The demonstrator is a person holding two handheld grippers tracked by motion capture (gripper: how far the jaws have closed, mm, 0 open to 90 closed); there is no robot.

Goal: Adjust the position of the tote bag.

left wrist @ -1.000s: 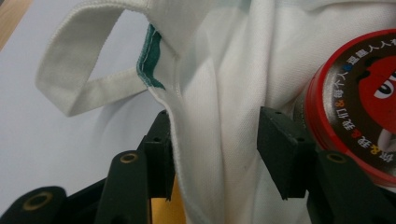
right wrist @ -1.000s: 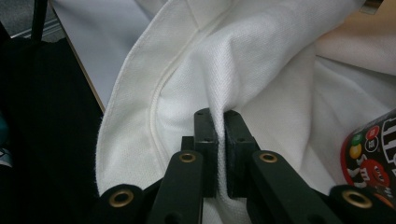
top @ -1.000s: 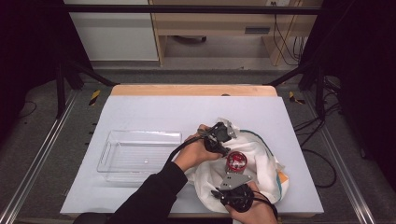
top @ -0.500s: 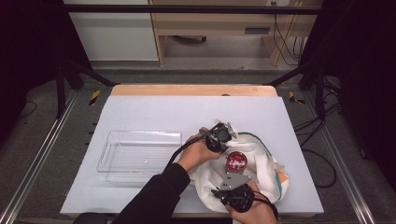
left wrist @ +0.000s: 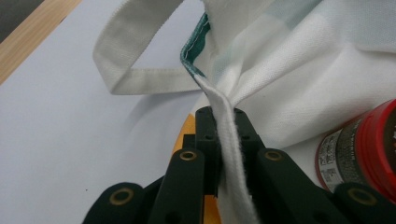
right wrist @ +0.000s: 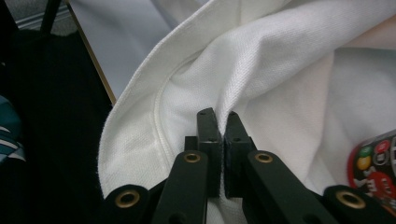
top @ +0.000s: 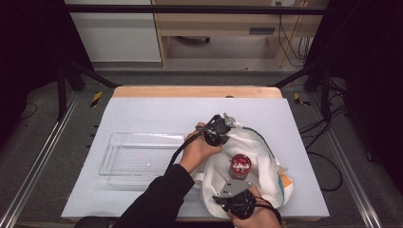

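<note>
Our left gripper (left wrist: 223, 135) has just been closing, and its jaws now pinch the far edge of the white cloth bag (top: 259, 156), the hem running up between them. Our right gripper (right wrist: 219, 135) sits clamped on the bag's near edge, a thin fold of fabric caught between its closed jaws. The bag lies spread between the two grippers on the white table (top: 157, 114). A red-lidded can (top: 239, 166) stands on the cloth between them, just ahead of the right gripper. A clear plastic tray (top: 142, 154) rests beside our left hand (top: 197, 149), apart from the bag.
</note>
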